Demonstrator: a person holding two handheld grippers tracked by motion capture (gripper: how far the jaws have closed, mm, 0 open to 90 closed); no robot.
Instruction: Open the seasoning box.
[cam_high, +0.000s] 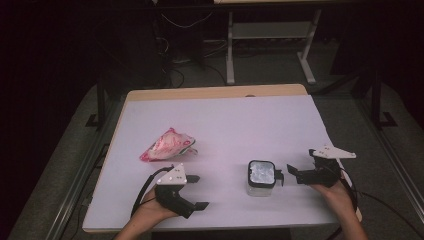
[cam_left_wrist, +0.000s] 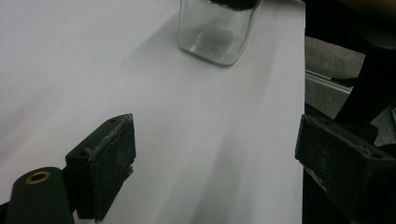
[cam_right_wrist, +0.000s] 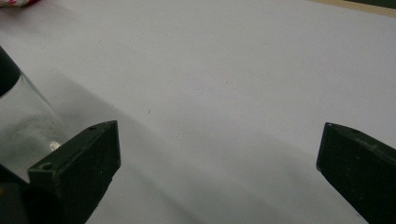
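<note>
**Both grippers wide open, jar standing free between them**

From the high view I see the white counter (cam_high: 225, 125) with a clear square jar (cam_high: 261, 177) standing upright near its near edge, right of centre, a dark rim around its top. A pink and white crumpled packet (cam_high: 167, 145) lies to the left, farther back than the jar and well apart from it. My left gripper (cam_high: 196, 192) sits at the near left, held in the left hand (cam_high: 150, 210), with its fingers spread and pointing right toward the jar, holding nothing. My right gripper (cam_high: 286, 173) sits just right of the jar, held in the right hand (cam_high: 332, 192); its fingers are spread too, and the nearer one is very close to the jar's rim, though I cannot tell whether it touches.

In the left gripper view, the two black fingers (cam_left_wrist: 105, 165) stand wide apart over bare counter, gripping nothing. The jar (cam_left_wrist: 215, 32) stands ahead of them, apart, its glass base resting on the white surface.

In the right gripper view, the fingers (cam_right_wrist: 81, 168) are also wide apart and empty. The jar (cam_right_wrist: 23, 126) sits at the left edge, just beside the left finger and partly behind it. A scrap of the pink packet (cam_right_wrist: 14, 2) shows at the top left corner.
</note>
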